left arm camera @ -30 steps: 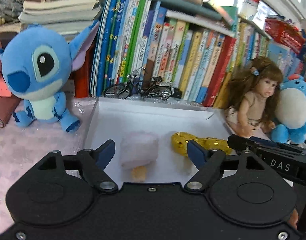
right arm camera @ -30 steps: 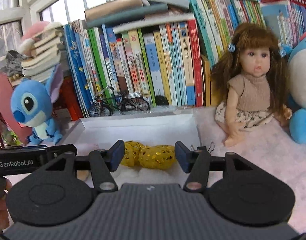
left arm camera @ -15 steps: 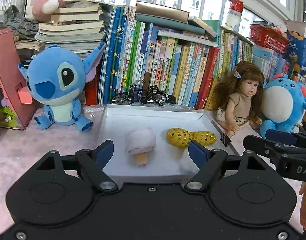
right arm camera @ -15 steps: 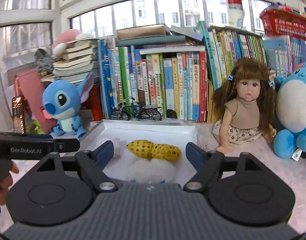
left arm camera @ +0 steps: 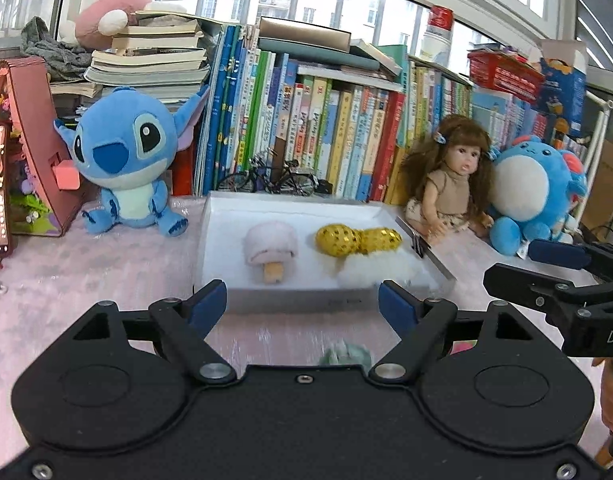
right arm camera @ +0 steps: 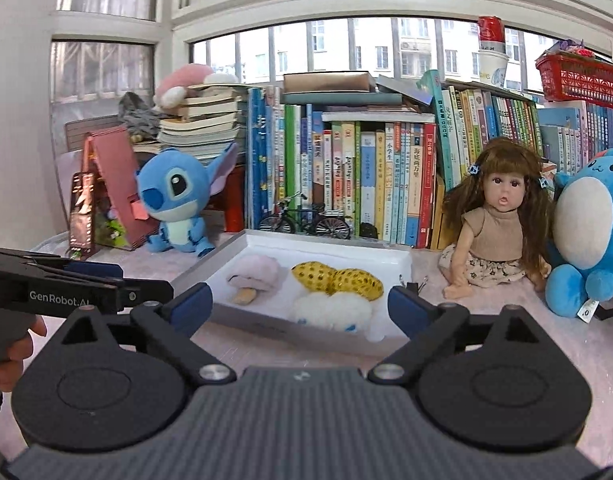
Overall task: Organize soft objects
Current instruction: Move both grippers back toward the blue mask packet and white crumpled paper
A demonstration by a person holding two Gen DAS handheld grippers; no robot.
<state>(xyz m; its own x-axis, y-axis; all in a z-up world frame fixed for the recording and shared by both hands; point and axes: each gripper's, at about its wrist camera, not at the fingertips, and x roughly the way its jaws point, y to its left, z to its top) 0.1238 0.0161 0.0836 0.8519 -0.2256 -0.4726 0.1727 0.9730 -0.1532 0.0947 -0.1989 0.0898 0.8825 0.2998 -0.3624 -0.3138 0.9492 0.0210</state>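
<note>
Your left gripper [left arm camera: 302,304] is matte black with blue pads [left arm camera: 208,304], silver pivot screws and white "GenRobot.AI" lettering on its side. Your right gripper [right arm camera: 300,308] has a ribbed grey housing, black linkage arms and blue pads [right arm camera: 192,304].

Both grippers [left arm camera: 302,300] [right arm camera: 300,304] agape, empty.

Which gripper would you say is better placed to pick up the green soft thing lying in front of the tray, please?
Left, probably. The green thing lies just below the left gripper, between its open fingers. The right gripper faces the tray, and its view does not show it.
</note>
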